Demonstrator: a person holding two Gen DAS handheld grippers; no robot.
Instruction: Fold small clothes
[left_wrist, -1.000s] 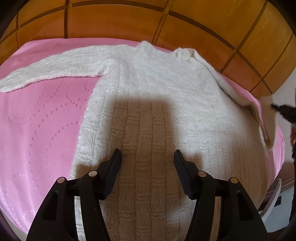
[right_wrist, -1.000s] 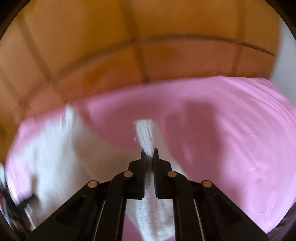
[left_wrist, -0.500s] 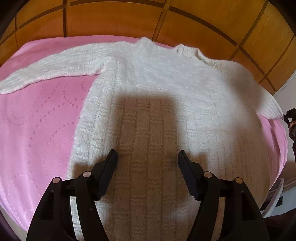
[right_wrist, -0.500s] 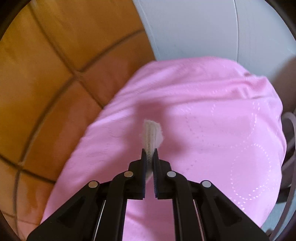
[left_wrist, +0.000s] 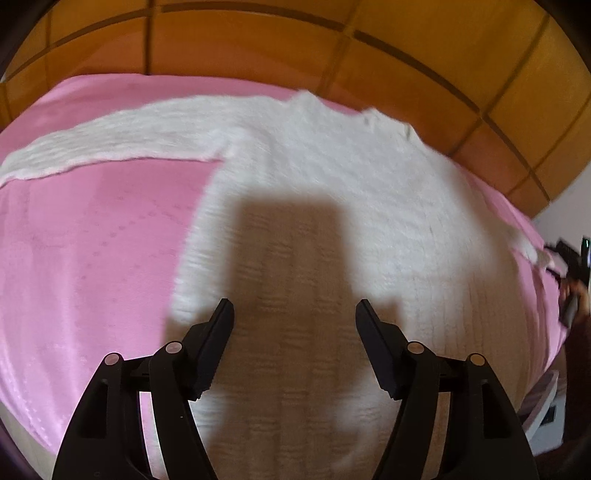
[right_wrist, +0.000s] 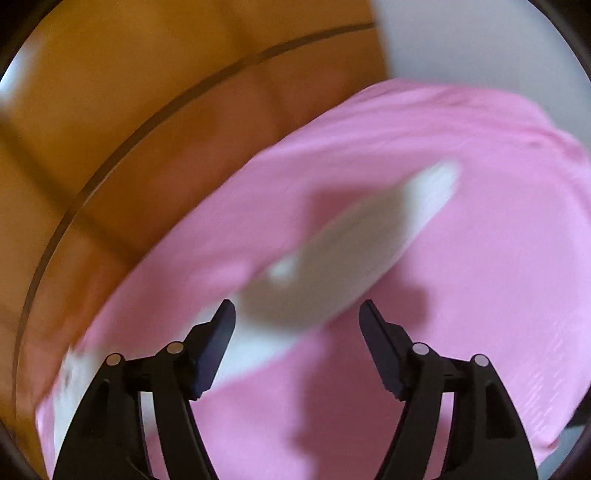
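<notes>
Sweater (left_wrist: 332, 206), white knit, is lying spread flat on the pink bedspread (left_wrist: 92, 258) of a bed w/ an orange-brown wooden headboard (left_wrist: 258, 44) behind it. One sleeve (left_wrist: 110, 144) is stretching out to the left across the pink cover; body is running down the middle toward the camera, neck end near the headboard. Left gripper (left_wrist: 294, 314) is hovering over the lower body of the sweater — jaws wide apart, nothing between them, its shadow falling on the knit just ahead.

Far right of the left-wrist view: other sleeve end is lying at the bed's edge, w/ a dark blurred shape beside it, prob. the right gripper (left_wrist: 569, 258), but too blurred & cropped to be sure.

Right-wrist view is heavily motion-blurred. Right gripper (right_wrist: 297, 314) is showing jaws wide apart, holding nothing. A white sleeve (right_wrist: 369, 236) is lying diagonally on the pink bedspread (right_wrist: 480, 295) in front of & partly under the jaws — can't tell if touching. Headboard (right_wrist: 147, 110) is filling the upper left, pale wall (right_wrist: 480, 44) upper right.
</notes>
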